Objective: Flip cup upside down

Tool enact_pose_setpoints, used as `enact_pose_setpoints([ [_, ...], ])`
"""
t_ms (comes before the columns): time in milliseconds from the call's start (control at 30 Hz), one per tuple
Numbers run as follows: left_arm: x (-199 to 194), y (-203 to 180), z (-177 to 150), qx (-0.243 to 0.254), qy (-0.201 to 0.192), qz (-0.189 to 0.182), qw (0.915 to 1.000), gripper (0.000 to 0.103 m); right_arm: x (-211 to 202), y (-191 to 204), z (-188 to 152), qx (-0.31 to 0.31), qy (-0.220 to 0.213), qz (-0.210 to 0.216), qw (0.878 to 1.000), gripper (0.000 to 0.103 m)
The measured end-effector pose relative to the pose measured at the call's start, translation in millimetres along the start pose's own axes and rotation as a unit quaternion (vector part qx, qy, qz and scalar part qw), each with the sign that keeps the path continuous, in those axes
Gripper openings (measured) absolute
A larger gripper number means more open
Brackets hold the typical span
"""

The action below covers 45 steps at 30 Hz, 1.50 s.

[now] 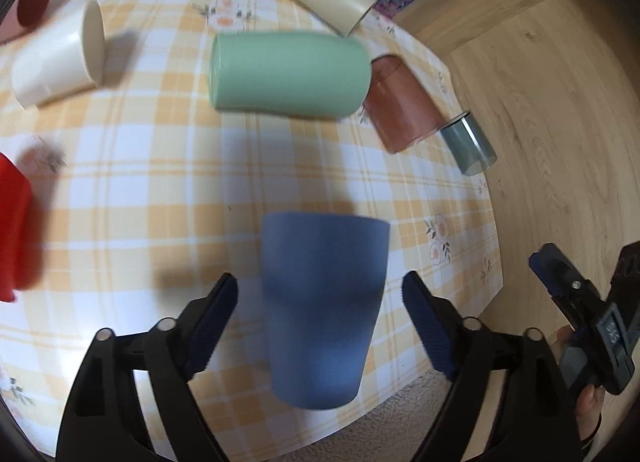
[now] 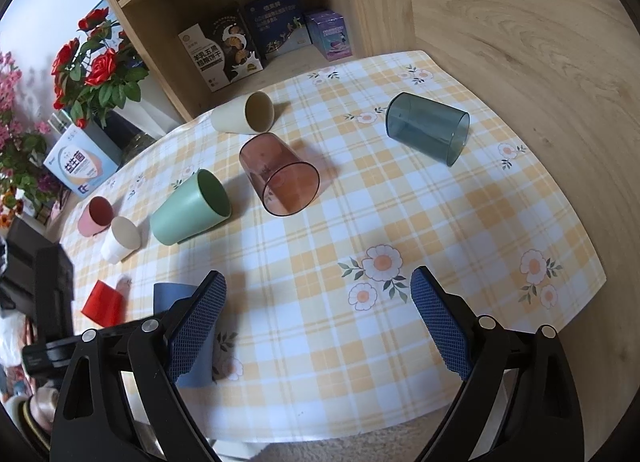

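Blue cup (image 1: 324,314) sits right between the left gripper (image 1: 320,322) fingers in the left wrist view, wide rim toward the far side and narrower base toward the camera, so it looks tipped or partly turned, though the blur makes it hard to say whether it's resting on the checked tablecloth (image 1: 160,190). The jaws are spread wide with a gap on each side of the cup, not touching it. Past it lie a green cup (image 1: 288,74) on its side, a cream cup (image 1: 60,62), another cream one (image 1: 332,2), a brown see-through cup (image 1: 400,106) and a grey-blue clear cup (image 1: 468,142); a red cup (image 1: 14,230) is at the left edge. The right gripper (image 1: 580,302) shows at the far right, off the table edge, held in a hand (image 1: 588,402). In the right wrist view, the right gripper (image 2: 320,314) hangs over the near table edge, angled down at the cloth, jaws wide apart and holding nothing. The blue cup (image 2: 172,294) peeks out behind its left finger (image 2: 196,326).
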<state>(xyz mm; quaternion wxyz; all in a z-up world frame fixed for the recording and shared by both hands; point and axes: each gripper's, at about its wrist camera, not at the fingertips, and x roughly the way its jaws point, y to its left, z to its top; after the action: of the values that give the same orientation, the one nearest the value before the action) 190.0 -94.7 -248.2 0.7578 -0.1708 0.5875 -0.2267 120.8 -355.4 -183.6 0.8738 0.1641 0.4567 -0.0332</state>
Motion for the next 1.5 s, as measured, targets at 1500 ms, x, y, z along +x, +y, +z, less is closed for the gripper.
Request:
enact_pose_setpoints([
  [1500,-202,108,-101,-0.018,-0.272,0.237,0.9324,0.096,17,116,-99,-0.119,-0.034,0.001,0.992,0.09],
])
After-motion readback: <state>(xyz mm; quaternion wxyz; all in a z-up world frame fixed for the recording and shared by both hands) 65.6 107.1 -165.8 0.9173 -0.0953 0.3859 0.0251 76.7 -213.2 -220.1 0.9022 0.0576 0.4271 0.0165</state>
